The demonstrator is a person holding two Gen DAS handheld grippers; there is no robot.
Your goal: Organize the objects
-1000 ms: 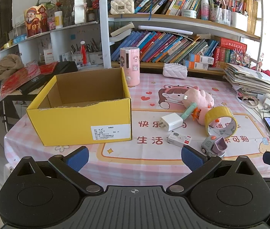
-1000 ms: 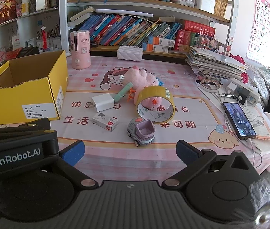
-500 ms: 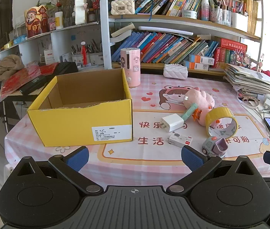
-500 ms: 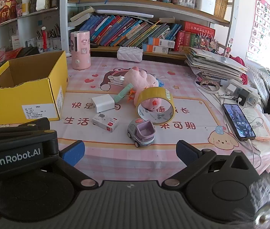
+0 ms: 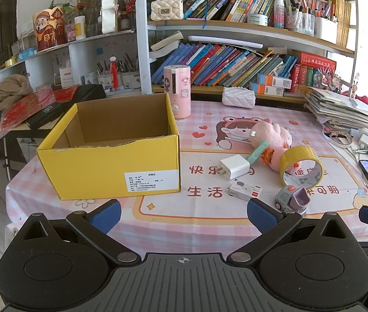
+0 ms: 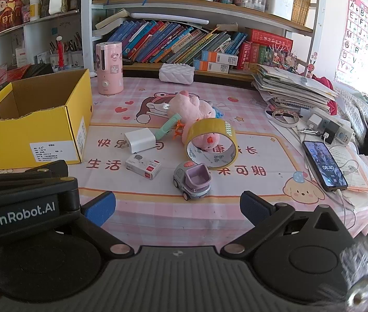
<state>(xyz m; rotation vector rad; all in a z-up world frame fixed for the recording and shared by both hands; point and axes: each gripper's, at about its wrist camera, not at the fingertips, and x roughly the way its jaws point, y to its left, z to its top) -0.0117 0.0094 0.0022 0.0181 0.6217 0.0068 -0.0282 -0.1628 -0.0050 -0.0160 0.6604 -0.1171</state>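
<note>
Right wrist view: right gripper [image 6: 175, 206] hovers at the table's near edge, jaws spread, holding nothing; left gripper [image 5: 184, 214] likewise released, its body stamped "GenRobot.AI". Pink checked tablecloth [image 6: 262, 135] carries red Chinese characters. Nearest lies a grey-lilac toy truck [image 6: 191, 180], then a small white box [image 6: 143, 166], yellow tape roll [image 6: 211, 143] on edge, white charger [image 6: 139, 140], pink plush [image 6: 190, 108]. Yellow carton [image 5: 111, 145] stands open to the left, white label facing front. Phone [image 6: 324, 165] reads 08:40. Bookshelves [image 6: 184, 41] behind.
</note>
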